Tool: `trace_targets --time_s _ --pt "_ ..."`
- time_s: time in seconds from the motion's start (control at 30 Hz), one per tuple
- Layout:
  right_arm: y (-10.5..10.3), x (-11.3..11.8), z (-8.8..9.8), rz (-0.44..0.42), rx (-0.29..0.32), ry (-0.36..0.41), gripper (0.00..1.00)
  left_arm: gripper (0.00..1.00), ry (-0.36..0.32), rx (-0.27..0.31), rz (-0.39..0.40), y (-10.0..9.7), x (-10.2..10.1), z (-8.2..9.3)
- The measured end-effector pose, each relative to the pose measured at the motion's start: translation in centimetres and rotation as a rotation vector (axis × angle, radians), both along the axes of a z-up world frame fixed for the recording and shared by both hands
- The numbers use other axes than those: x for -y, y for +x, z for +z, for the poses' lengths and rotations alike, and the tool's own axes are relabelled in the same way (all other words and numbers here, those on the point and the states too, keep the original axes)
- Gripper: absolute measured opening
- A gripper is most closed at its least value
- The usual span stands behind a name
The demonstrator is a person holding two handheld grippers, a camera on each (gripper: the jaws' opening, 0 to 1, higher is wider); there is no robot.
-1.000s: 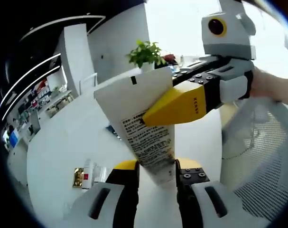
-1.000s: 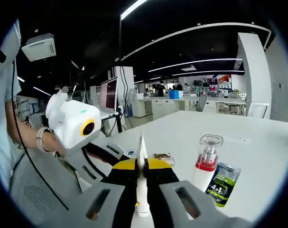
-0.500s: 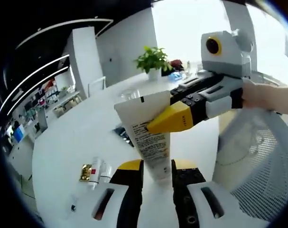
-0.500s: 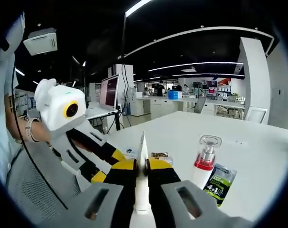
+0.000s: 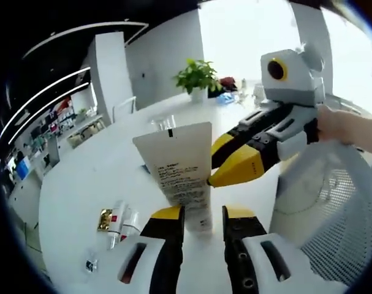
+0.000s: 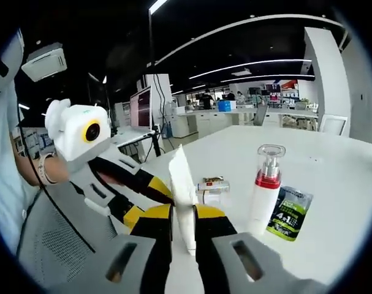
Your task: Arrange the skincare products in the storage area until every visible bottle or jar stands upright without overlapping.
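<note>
- In the left gripper view, a small tube (image 5: 116, 218) with a gold cap lies flat on the white table (image 5: 81, 184) at the left, so it is not yet upright.
- At the middle of that view, the left gripper (image 5: 201, 222) is clenched on the lower end of the white squeeze tube (image 5: 178, 168), whose flat crimped end points up, held above the table and not yet set down.
- To the right there, the right gripper (image 5: 217, 168) comes in with its yellow tips at the tube's edge; whether it is pinching the tube is hard to tell from this side.
- In the right gripper view, the left gripper (image 6: 150, 197) enters at the left, and the white squeeze tube (image 6: 182, 199) stands edge-on between this view's own jaws, which look close to its sides; I cannot tell whether they are clamped on it or just freed.
- Just beyond lies a small tube (image 6: 211, 185) on its side.
- Further right, a pump bottle (image 6: 263, 191) with a red collar already stands upright, and a green sachet (image 6: 288, 212) lies flat beside it.
- My judgement: one item stands, and at least the held tube and the lying tube are left.
</note>
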State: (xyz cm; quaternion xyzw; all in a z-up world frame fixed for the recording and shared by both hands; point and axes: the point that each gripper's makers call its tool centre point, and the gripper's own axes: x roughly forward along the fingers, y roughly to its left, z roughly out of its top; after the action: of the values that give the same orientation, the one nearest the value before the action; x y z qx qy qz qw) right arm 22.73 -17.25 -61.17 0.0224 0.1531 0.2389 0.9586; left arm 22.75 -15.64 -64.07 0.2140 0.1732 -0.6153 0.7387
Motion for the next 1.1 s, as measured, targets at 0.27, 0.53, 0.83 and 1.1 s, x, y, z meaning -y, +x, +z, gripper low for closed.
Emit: trace_targets --time_s 0.27,0.53,0.83,1.1 --pt "0.0 -1.1 -0.1 0.042 -0.021 0.033 0.06 0.25 0.033 0.027 -0.029 0.8 0.4 -0.5" --pt "0.3 -1.8 -0.2 0.066 -0.023 0.02 0.08 0.24 0.044 0.064 -0.071 1.3 1.4 -0.7" --pt "0.5 -2.0 -0.2 0.067 -0.017 0.014 0.07 0.19 0.071 0.088 -0.089 2.0 1.5 -1.7" --pt "0.8 -2.0 0.1 0.061 -0.011 0.042 0.09 0.2 0.067 0.043 -0.091 2.1 1.8 -2.3"
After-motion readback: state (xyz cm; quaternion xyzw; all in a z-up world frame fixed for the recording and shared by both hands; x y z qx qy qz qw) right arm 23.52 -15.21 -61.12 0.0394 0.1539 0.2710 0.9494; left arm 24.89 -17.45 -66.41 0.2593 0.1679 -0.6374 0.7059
